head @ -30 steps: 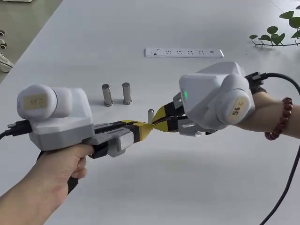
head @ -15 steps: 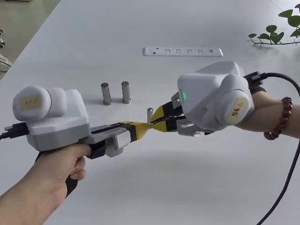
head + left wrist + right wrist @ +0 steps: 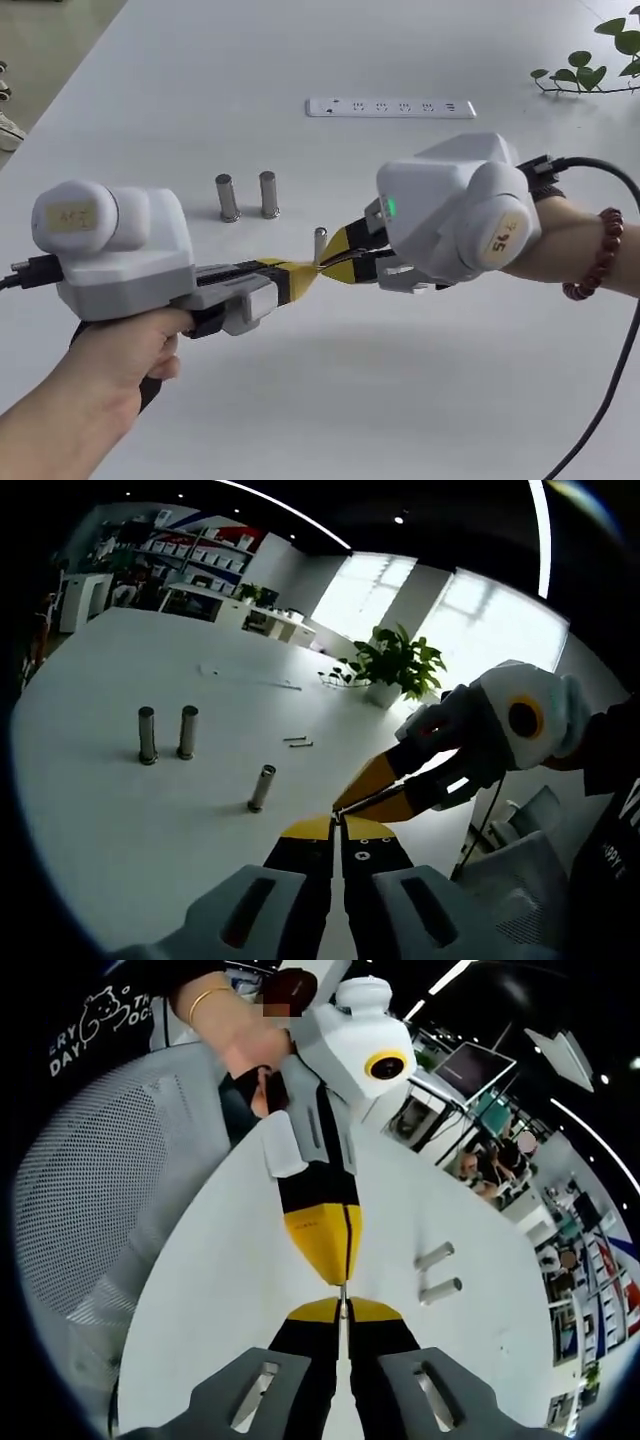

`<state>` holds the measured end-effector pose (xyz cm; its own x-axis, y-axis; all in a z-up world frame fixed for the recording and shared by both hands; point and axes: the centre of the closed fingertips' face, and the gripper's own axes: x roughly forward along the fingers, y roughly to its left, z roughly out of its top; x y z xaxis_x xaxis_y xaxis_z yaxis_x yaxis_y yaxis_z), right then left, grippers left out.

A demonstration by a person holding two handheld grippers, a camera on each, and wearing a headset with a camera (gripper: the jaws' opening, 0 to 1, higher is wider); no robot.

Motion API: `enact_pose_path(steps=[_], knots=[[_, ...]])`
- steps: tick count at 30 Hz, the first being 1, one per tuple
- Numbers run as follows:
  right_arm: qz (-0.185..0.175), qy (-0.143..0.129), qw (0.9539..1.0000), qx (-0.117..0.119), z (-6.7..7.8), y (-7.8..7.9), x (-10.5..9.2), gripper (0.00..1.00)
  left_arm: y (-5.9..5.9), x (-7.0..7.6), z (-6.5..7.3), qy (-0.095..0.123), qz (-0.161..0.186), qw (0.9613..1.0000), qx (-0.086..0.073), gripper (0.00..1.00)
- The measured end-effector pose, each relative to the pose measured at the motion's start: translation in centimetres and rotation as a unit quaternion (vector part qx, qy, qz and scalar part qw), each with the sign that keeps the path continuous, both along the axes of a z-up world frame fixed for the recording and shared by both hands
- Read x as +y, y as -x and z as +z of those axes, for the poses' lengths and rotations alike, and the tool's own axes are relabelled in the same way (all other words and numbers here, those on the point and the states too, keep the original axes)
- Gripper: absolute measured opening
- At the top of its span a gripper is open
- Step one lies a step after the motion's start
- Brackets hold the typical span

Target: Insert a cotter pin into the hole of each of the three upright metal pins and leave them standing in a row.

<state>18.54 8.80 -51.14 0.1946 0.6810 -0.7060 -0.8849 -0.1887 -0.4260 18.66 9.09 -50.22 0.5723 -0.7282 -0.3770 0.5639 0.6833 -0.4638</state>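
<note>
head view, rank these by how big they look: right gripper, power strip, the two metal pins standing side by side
1. right gripper, largest, though nearness to the camera helps
2. power strip
3. left pin and right pin look alike, so unranked

Two pins [image 3: 228,198] side by side; third pin [image 3: 320,242] nearer, right (seemingly behind fingers [image 3: 298,277]).

The head view looks forward and down, close over the white table [image 3: 300,400]. The left gripper [image 3: 337,825] view and the right gripper [image 3: 343,1310] view face each other tip to tip, low above it. Both catch two upright pins [image 3: 187,732], seemingly the same pair.
</note>
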Motion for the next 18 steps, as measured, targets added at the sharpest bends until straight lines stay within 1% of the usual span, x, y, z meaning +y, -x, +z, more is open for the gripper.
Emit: enact_pose_path(steps=[2,3,4,5,7,8,9,10,11,12,13,15,17,18], knots=[[-0.006,-0.003,0.9999,0.015,-0.1,0.0,-0.1,0.00,0.0,0.0,-0.1,-0.011,-0.006,0.9999,-0.006,0.00],[-0.012,-0.007,0.9995,0.028,-0.1,0.1,-0.1,0.00,0.0,0.1,-0.2,-0.023,-0.011,0.9996,-0.012,0.00],[-0.015,-0.009,0.9993,0.033,-0.1,0.1,-0.1,0.00,0.0,0.1,-0.2,-0.027,-0.012,0.9994,-0.015,0.00],[-0.027,-0.020,0.9979,0.055,0.0,0.3,-0.2,0.00,0.1,0.2,-0.3,-0.040,-0.018,0.9988,-0.023,0.00],[-0.040,-0.027,0.9956,0.081,-0.1,0.3,-0.4,0.01,0.2,0.3,-0.4,-0.044,-0.024,0.9984,-0.026,0.00],[-0.050,-0.034,0.9935,0.096,-0.1,0.3,-0.5,0.02,0.2,0.3,-0.4,-0.046,-0.027,0.9982,-0.027,0.00],[-0.055,-0.036,0.9921,0.106,-0.1,0.3,-0.7,0.03,0.3,0.4,-0.5,-0.049,-0.031,0.9979,-0.028,0.00],[-0.063,-0.041,0.9891,0.126,-0.2,0.4,-0.8,0.04,0.4,0.4,-0.6,-0.054,-0.037,0.9974,-0.031,0.00],[-0.069,-0.045,0.9870,0.138,-0.3,0.3,-0.9,0.04,0.5,0.5,-0.7,-0.067,-0.045,0.9959,-0.041,0.00],[-0.075,-0.050,0.9847,0.149,-0.5,0.1,-1.1,0.05,0.6,0.6,-0.9,-0.076,-0.052,0.9947,-0.046,0.00],[-0.079,-0.054,0.9813,0.167,-0.5,0.2,-1.2,0.06,0.8,0.5,-1.0,-0.083,-0.060,0.9934,-0.051,0.00],[-0.090,-0.063,0.9758,0.189,-0.5,0.3,-1.4,0.07,1.0,0.5,-1.0,-0.091,-0.069,0.9916,-0.061,0.00],[-0.099,-0.070,0.9699,0.211,-0.5,0.6,-1.5,0.07,1.3,0.6,-1.3,-0.108,-0.084,0.9882,-0.070,0.00],[-0.102,-0.072,0.9676,0.220,-0.5,0.7,-1.6,0.07,1.5,0.5,-1.5,-0.118,-0.096,0.9856,-0.076,0.00]])
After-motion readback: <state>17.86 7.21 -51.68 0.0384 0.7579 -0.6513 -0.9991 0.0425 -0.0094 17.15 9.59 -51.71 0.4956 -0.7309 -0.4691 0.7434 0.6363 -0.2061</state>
